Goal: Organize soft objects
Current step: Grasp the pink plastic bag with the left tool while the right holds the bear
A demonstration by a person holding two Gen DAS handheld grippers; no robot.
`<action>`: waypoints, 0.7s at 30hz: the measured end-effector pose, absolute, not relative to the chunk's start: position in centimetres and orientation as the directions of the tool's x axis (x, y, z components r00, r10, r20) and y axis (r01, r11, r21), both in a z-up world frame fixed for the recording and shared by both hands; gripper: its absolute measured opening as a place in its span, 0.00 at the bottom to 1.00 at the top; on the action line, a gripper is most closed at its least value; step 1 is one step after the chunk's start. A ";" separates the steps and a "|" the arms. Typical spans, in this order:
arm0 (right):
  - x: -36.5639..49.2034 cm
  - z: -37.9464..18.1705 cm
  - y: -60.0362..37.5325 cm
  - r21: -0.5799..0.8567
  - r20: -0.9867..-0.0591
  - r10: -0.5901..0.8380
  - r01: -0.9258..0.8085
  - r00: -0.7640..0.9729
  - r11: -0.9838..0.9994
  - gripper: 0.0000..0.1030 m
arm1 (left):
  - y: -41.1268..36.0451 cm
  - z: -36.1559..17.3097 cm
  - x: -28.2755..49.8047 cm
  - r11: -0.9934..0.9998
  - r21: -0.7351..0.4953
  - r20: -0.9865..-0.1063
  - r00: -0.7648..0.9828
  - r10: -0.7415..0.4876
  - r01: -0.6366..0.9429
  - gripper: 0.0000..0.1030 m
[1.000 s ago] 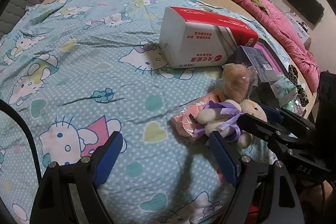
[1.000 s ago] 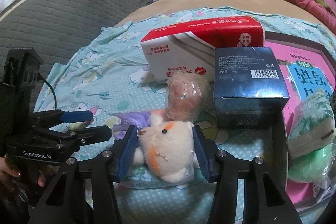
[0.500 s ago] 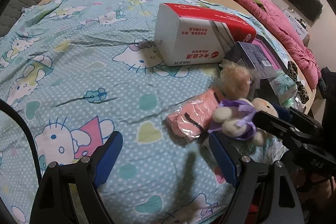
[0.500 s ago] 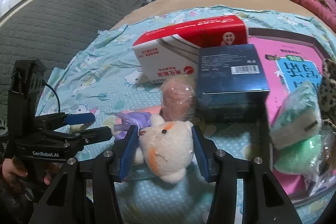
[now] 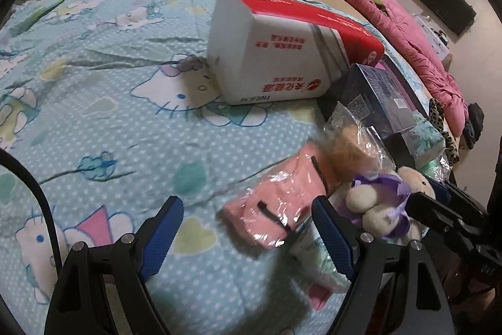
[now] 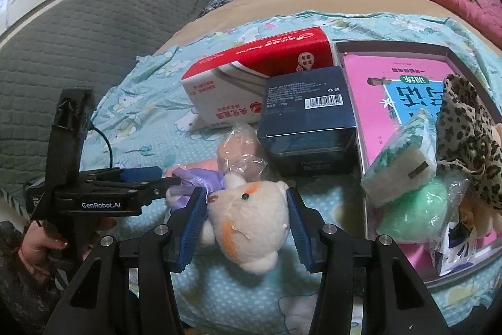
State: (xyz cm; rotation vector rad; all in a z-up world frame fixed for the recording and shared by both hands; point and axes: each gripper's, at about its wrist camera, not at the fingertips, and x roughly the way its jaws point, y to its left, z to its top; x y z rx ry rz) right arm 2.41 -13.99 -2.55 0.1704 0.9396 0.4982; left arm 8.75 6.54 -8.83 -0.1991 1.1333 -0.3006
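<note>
Item: plush bear [image 6: 251,218], cream with an orange patch and a purple ribbon. Location: clamped at the head between both pads of your right gripper [image 6: 248,225], just above the patterned bedsheet [image 5: 103,115].

Item: left gripper [image 5: 248,237]. State: jaws spread wide, nothing held, pointed at the pink wrapped bundle [image 5: 276,209] on the sheet.

Item: bagged brown plush [image 6: 241,151]. Location: lying against the dark blue box [image 6: 309,121], just behind the bear.

Risks, as judged:
- Your grip sits on stuffing alone; a quick swing may let the bear squeeze out.
- The ribbon trails close to your left gripper and may snag.
- The bundle's slick wrapping may slide off the pads.
- The tray [image 6: 392,47] is crowded; a careless drop may spill the sponge [image 6: 404,159].
</note>
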 end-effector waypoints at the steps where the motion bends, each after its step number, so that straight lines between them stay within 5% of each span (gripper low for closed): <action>1: 2.4 -2.5 -14.0 0.346 -0.731 0.474 -0.332 0.491 0.877 0.51 | 6.4 -8.9 8.9 0.941 -0.306 -0.857 0.389 -0.338 0.143 0.76; 16: 2.4 -2.6 -14.1 0.315 -0.743 0.434 -0.305 0.509 0.898 0.51 | 4.4 -9.5 10.1 0.908 -0.363 -0.842 0.343 -0.416 0.209 0.42; 18: 2.4 -2.7 -14.0 0.313 -0.744 0.432 -0.305 0.509 0.899 0.51 | 4.3 -9.3 10.1 0.910 -0.360 -0.841 0.352 -0.411 0.204 0.28; 21: 2.4 -2.8 -14.0 0.319 -0.745 0.435 -0.302 0.506 0.898 0.51 | 4.8 -9.2 9.7 0.906 -0.374 -0.831 0.362 -0.422 0.198 0.23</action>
